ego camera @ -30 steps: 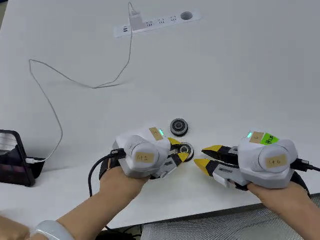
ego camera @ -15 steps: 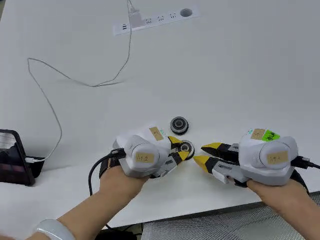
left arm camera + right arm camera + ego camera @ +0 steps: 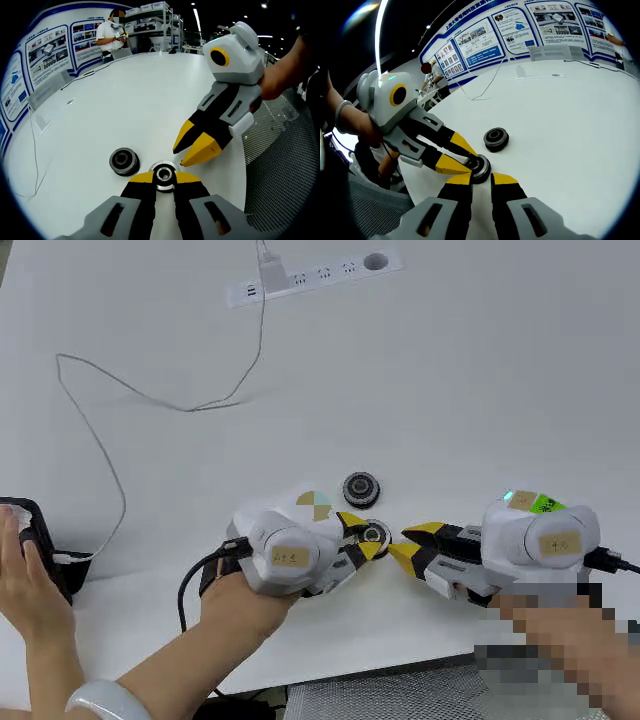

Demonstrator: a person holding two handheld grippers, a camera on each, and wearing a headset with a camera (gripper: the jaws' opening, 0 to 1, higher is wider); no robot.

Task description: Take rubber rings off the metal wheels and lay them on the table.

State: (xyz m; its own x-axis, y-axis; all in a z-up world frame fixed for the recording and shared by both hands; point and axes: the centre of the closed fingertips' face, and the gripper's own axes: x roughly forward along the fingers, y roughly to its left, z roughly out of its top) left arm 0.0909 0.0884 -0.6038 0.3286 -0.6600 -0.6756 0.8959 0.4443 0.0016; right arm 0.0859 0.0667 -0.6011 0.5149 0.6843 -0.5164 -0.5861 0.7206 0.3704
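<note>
Left gripper (image 3: 362, 537): jaws closed on a metal wheel (image 3: 164, 174), which is pinched between the yellow tips
Right gripper (image 3: 412, 543): jaws a little apart and holding nothing, tips just beside the held wheel, at its 3 o'clock in the head view
Second wheel (image 3: 361, 488): lies flat on the white table (image 3: 480, 390), near the held one, at its 11 o'clock
Power strip (image 3: 310, 278): far away at 12 o'clock

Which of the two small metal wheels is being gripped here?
The small round metal wheel clamped between the left gripper's yellow jaws; the other wheel lies free on the white table just beyond it.
</note>
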